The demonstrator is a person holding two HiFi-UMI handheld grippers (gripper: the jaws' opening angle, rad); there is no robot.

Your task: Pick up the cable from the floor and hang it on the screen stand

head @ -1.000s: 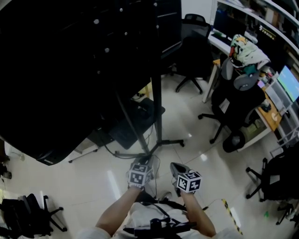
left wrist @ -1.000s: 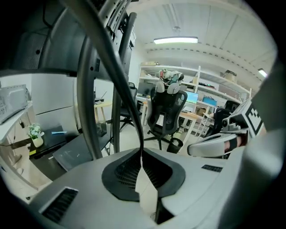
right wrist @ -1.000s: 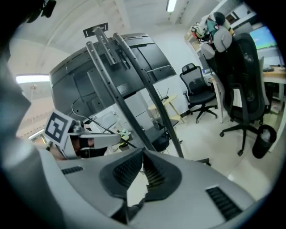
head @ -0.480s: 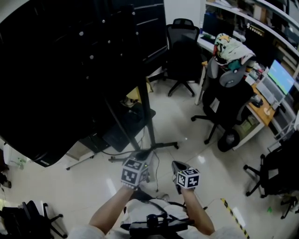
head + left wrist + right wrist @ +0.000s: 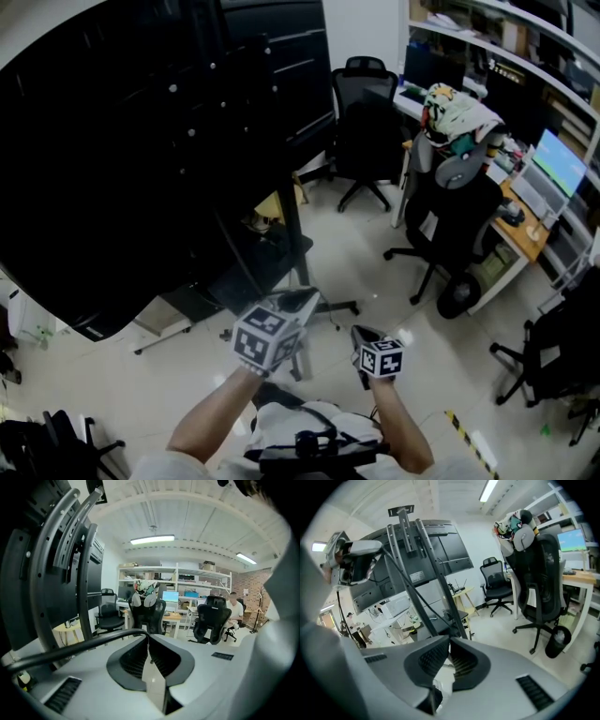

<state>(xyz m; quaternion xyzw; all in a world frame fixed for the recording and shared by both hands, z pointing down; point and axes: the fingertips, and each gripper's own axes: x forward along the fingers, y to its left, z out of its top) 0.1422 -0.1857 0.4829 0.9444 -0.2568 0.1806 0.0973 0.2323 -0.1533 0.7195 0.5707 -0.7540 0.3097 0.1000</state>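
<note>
The big black screen (image 5: 122,159) stands on a dark screen stand (image 5: 292,234) with legs spread on the pale floor. My left gripper (image 5: 302,300) is raised close to the stand's pole, shut on a black cable (image 5: 70,649) that leaves its jaw tips (image 5: 147,634) to the left. In the right gripper view the cable (image 5: 417,590) runs as a thin line from the left gripper (image 5: 351,564) down to my right gripper (image 5: 450,638), whose jaws are closed on it. The right gripper (image 5: 361,333) sits lower, right of the left one. The stand's bars (image 5: 56,573) fill the left.
Black office chairs (image 5: 366,122) (image 5: 450,216) stand right of the stand, by a desk (image 5: 525,216) with monitors. Another chair (image 5: 553,366) is at the far right. Yellow-black tape (image 5: 464,427) marks the floor. A seated person (image 5: 233,606) is far off.
My left gripper has risen and moved up toward the stand's pole with the cable. The right gripper has stayed almost where it was. The head view has shifted slightly.
</note>
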